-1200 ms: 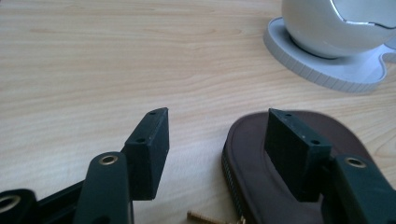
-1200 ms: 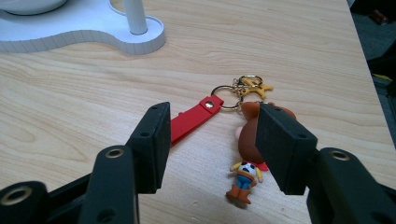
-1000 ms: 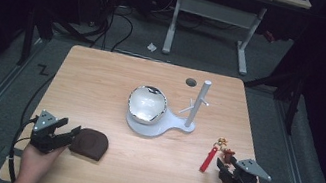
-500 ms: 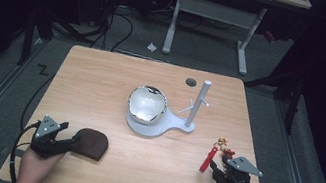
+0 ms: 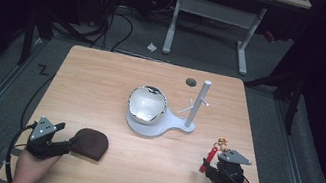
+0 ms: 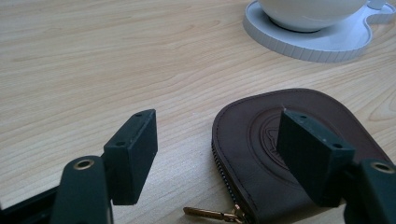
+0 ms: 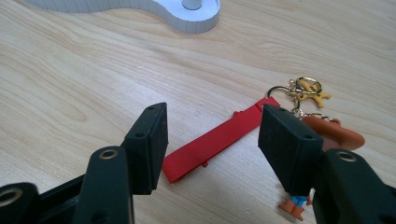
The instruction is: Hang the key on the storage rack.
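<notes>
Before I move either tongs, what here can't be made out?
- Keychain figure: right gripper view, mostly hidden behind the near jaw.
- Pouch emblem and zipper pull: left gripper view, covered by a jaw, cut by the bottom edge.
- Dark disc: high view, too small.

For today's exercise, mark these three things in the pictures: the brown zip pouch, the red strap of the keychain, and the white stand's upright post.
brown zip pouch [image 6: 261,135], left gripper view, on its embossed leather face
red strap [image 7: 219,140], right gripper view, on the strap's middle
upright post [image 5: 197,105], high view, halfway up the post
</notes>
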